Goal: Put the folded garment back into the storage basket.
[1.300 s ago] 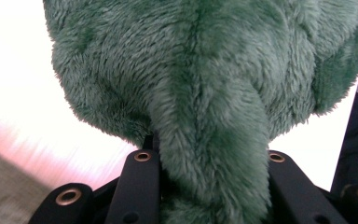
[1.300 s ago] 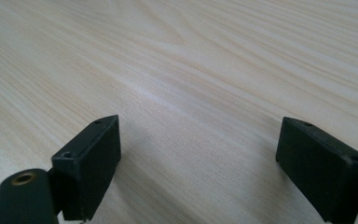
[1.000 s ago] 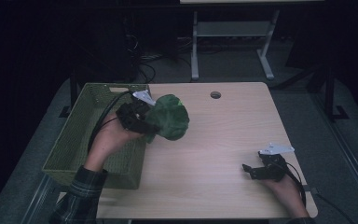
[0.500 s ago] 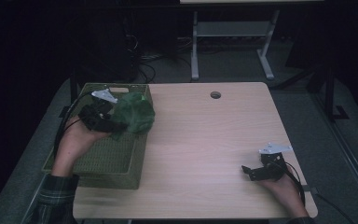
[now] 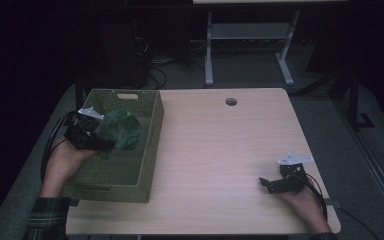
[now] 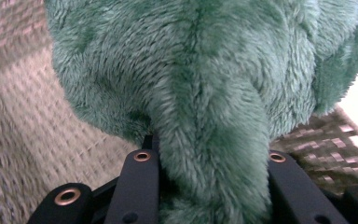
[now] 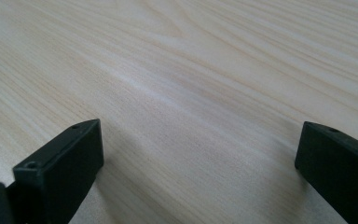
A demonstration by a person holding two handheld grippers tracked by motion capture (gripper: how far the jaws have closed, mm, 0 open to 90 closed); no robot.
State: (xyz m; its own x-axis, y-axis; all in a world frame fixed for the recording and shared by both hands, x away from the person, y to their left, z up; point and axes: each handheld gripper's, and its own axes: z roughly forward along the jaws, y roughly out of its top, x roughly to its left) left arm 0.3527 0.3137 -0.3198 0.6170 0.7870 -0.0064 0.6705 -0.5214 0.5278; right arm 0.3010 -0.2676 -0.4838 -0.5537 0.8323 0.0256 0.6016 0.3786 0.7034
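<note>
There is one pale rectangular wooden table, one olive-green woven rectangular basket standing on its left part, one fuzzy dark green plush toy, and two black handheld grippers, each held in one of a person's hands. The left gripper sits over the basket's left rim at about nine o'clock on the table, and its jaws are clamped on a fold of the plush toy, which hangs above the basket's interior just to the three o'clock side of the gripper's tips. In the left gripper view the green fur bulges up between and beyond the two black jaws, pinched tight between them, with the basket's woven wall behind it. The right gripper rests low over the bare tabletop at about five o'clock, well apart from the basket, with its jaws spread wide and nothing between them but wood grain. One round hole marks the table at twelve o'clock.
</note>
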